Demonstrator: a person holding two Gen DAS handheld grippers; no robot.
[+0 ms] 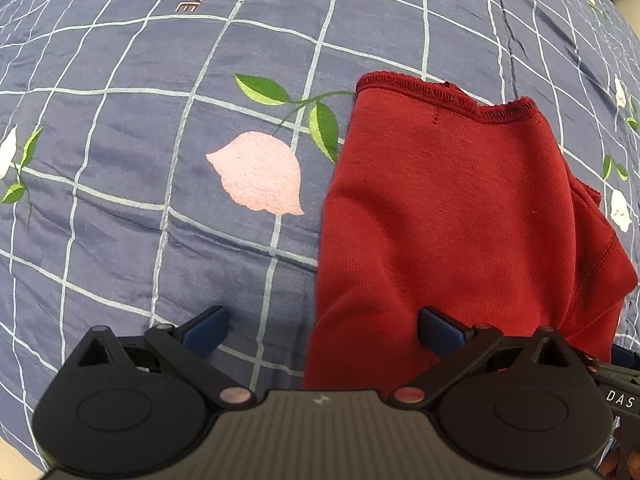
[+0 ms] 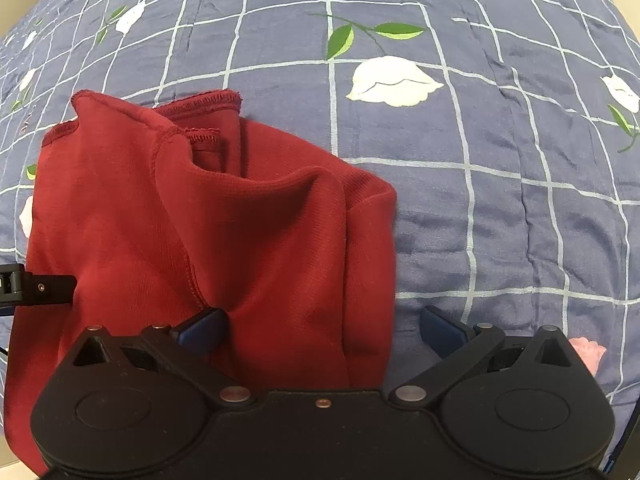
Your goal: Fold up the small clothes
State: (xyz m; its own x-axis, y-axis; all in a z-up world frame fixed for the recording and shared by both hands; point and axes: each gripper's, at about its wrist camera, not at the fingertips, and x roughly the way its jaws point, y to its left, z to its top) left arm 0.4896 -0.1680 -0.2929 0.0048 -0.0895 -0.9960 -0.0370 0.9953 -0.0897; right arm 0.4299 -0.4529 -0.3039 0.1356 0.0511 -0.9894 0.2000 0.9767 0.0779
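A small dark red knit garment (image 1: 452, 216) lies folded on a blue checked bedspread, its stitched hem at the far end. My left gripper (image 1: 322, 332) is open over the garment's near left edge, one blue pad (image 1: 440, 330) above the cloth and the other above the bedspread. In the right wrist view the same red garment (image 2: 224, 232) fills the left half, bunched with a fold in the middle. My right gripper (image 2: 322, 330) is open over its near right edge, the left pad (image 2: 204, 330) touching the cloth. Neither holds anything.
The blue bedspread (image 1: 140, 128) with white grid lines, printed flowers and the word LOVE spreads all around. Part of the right gripper (image 1: 620, 396) shows at the left wrist view's right edge, and part of the left gripper (image 2: 36, 288) at the other view's left edge.
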